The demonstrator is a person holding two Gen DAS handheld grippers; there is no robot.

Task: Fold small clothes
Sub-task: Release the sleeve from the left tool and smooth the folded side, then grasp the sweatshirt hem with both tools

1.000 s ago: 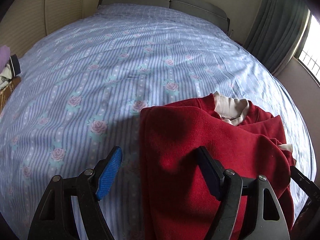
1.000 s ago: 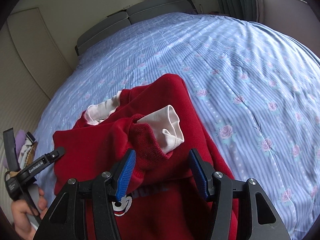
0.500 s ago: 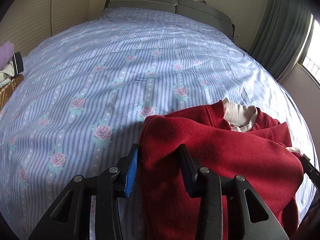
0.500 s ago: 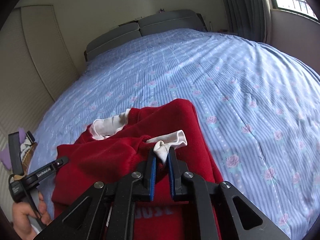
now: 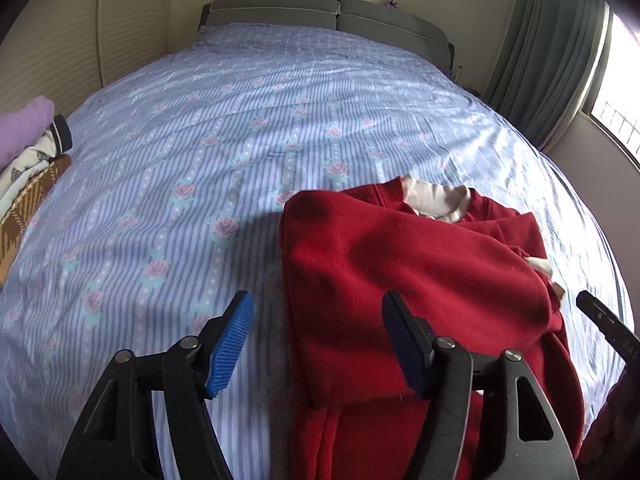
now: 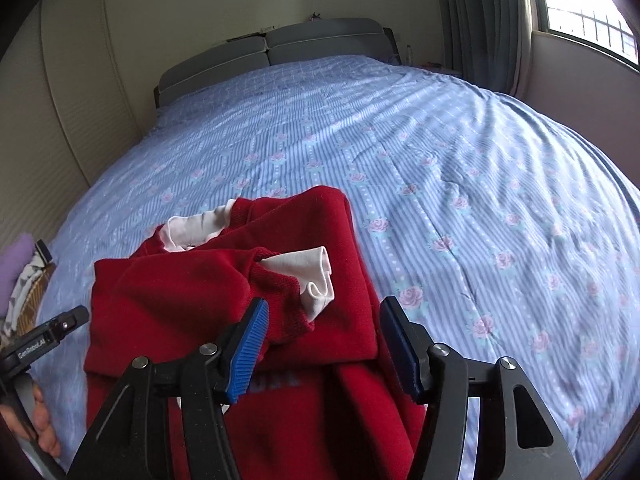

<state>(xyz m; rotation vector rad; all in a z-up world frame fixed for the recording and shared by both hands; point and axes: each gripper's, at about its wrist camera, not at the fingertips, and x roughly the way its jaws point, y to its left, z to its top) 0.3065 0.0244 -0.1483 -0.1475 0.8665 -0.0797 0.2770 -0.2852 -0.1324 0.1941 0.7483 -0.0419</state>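
Note:
A small red sweater [image 5: 420, 272] with a white collar [image 5: 436, 198] lies partly folded on the blue floral bedspread [image 5: 240, 140]. My left gripper [image 5: 318, 344] hovers over the sweater's left folded edge, its jaws opening, and the pads press on nothing. In the right wrist view the red sweater [image 6: 192, 300] shows a sleeve laid across it, ending in a white cuff [image 6: 312, 276]. My right gripper [image 6: 322, 350] sits just behind that cuff with its jaws opening and nothing gripped between them. The left gripper's tip [image 6: 52, 334] shows at that view's left edge.
A pile of folded clothes [image 5: 28, 152], purple on top, sits at the bed's left edge. A grey headboard [image 5: 320, 16] backs the bed against the wall. Grey-green curtains [image 5: 548, 60] and a bright window [image 6: 588, 28] stand to the right. A person's hand [image 6: 40, 420] holds the left tool.
Both grippers closed on the sweater half a second ago, the right on the cuffed sleeve, and have since let go. Both have pulled back and risen a little; the sleeve now lies on the sweater.

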